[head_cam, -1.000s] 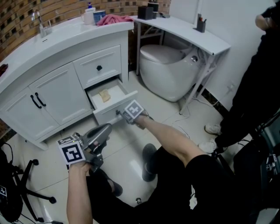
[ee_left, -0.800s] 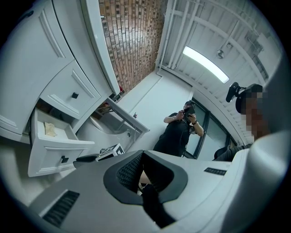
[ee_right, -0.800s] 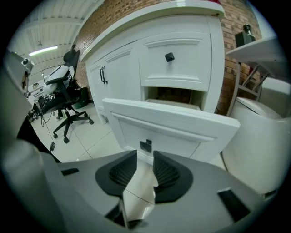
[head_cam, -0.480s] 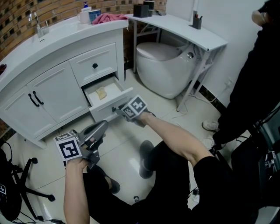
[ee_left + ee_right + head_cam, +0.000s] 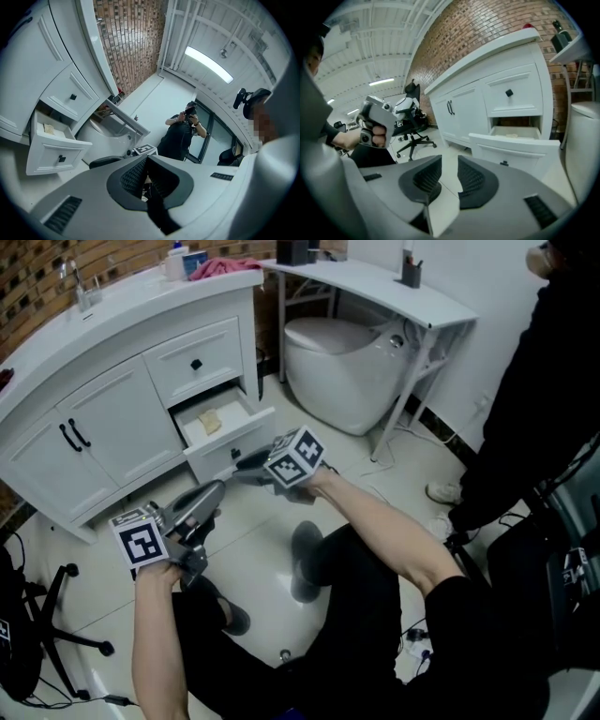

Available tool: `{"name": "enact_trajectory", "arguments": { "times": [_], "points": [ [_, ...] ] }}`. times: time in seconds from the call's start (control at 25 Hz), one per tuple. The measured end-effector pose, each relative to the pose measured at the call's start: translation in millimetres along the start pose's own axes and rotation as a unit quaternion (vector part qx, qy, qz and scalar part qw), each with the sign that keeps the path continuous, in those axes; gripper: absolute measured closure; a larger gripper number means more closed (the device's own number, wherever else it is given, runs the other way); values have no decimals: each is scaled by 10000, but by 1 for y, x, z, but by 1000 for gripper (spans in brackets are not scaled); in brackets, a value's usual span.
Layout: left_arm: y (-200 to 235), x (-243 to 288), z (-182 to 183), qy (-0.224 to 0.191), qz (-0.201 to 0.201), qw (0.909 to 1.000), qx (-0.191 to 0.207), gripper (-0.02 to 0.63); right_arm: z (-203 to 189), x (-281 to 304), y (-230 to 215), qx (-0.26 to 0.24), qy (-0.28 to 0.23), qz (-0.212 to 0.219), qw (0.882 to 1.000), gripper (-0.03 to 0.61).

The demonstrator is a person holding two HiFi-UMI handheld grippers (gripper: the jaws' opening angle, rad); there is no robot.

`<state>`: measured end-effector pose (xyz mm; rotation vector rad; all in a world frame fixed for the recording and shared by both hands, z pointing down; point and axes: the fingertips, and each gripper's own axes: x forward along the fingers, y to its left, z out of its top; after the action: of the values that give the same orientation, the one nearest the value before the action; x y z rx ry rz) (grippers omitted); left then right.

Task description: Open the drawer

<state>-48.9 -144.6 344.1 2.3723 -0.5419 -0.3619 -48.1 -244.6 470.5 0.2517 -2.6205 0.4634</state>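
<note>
The white vanity (image 5: 112, 310) has its lower drawer (image 5: 228, 448) pulled out, with a small tan thing (image 5: 210, 420) lying inside. My right gripper (image 5: 247, 465) hovers just in front of the drawer front, apart from it. Its jaws are closing with only floor showing between them. In the right gripper view the right gripper (image 5: 449, 164) points toward the drawer (image 5: 513, 149) and its black knob (image 5: 504, 163). My left gripper (image 5: 214, 491) hangs lower left over the floor, shut and empty. In the left gripper view the left gripper (image 5: 146, 161) has the drawer (image 5: 54, 151) at its left.
A shut upper drawer (image 5: 197, 357) and two cabinet doors (image 5: 89, 432) are above and left of the open one. A toilet (image 5: 342, 357) stands under a white side table (image 5: 375, 282). A person in dark clothes (image 5: 534, 399) stands at the right. An office chair base (image 5: 56, 638) is at lower left.
My right gripper has come off the drawer's front and risen up and back from it. The drawer stays pulled out. The left gripper has shifted only slightly.
</note>
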Motion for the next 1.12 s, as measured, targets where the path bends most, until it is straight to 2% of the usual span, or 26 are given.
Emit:
{"name": "enact_trajectory", "arguments": {
  "times": [0.12,0.2,0.4,0.52,0.84,1.12],
  "points": [
    [-10,-3,-5,-22,-40,10000,34,623,13,-10,37,-172,-250,403,9987,460],
    [-16,-3,-9,-31,-73,10000,60,623,16,-16,57,-113,-368,738,9965,460],
    [-34,-8,-16,-7,-220,9994,251,623,26,-30,105,649,-631,1665,9819,460],
    [-40,-13,-17,-29,-280,9990,333,623,20,-38,132,943,-551,2059,9725,462],
    [-48,-17,-15,-24,-382,9984,410,623,13,-60,180,1179,-598,2599,9565,462],
    [-53,-11,-21,47,-427,9982,420,623,18,-68,194,1131,-782,2787,9505,462]
  ]
}}
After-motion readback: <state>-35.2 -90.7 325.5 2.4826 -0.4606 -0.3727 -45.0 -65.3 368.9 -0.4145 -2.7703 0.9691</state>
